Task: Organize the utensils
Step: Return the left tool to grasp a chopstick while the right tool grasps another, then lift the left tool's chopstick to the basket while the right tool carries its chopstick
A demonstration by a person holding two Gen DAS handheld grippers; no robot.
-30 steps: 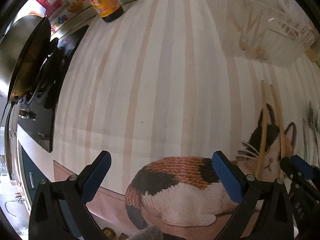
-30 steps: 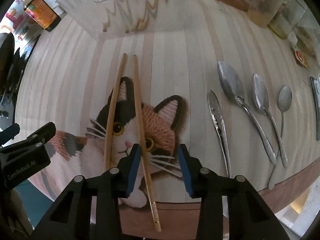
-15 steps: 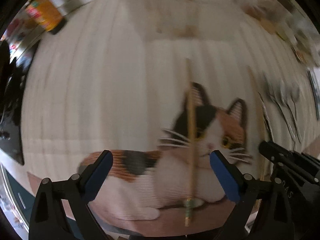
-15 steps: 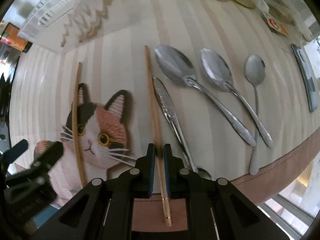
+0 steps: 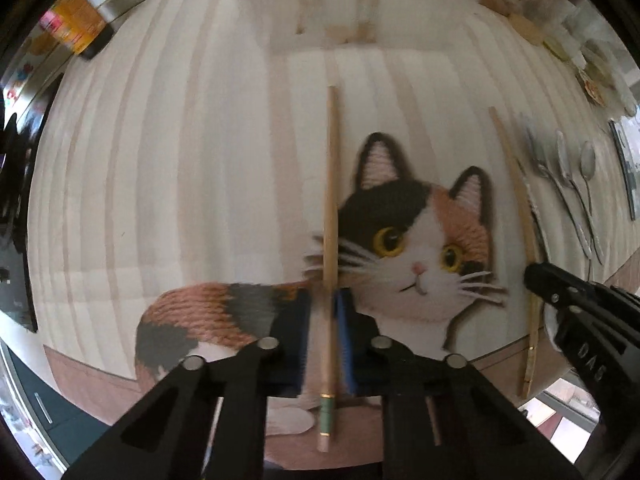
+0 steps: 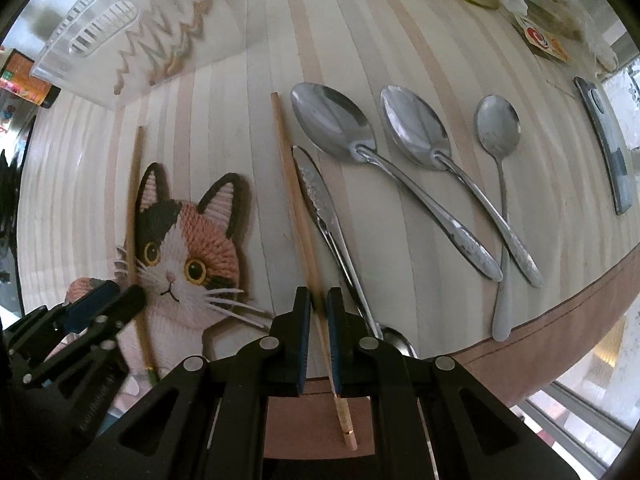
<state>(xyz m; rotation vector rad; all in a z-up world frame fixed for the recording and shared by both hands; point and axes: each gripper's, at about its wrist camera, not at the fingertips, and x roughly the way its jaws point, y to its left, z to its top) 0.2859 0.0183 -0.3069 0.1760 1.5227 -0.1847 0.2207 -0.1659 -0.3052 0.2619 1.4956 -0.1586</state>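
Two wooden chopsticks lie on a striped mat with a cat picture [image 6: 192,240]. My left gripper [image 5: 325,312] points straight down, and its jaws are closing on the left chopstick [image 5: 331,200], with the blue pads against both sides near its banded end. My right gripper [image 6: 318,304] is shut on the right chopstick [image 6: 294,184], which lies beside metal tongs [image 6: 320,204]. In the right wrist view the left gripper [image 6: 120,296] sits over the left chopstick [image 6: 134,184]. The left wrist view shows the right gripper [image 5: 534,276] on its chopstick [image 5: 516,192].
Three metal spoons [image 6: 332,124] [image 6: 416,124] [image 6: 496,128] lie to the right of the tongs. A clear plastic organiser tray [image 6: 100,40] stands at the back. A dark flat bar [image 6: 608,148] lies far right, and a sauce bottle [image 5: 78,28] stands back left. The table edge runs just below both grippers.
My left gripper moved over the left chopstick and its wide-open jaws closed around it. My right gripper closed on the right chopstick, which now lies apart from the other, beside the tongs.
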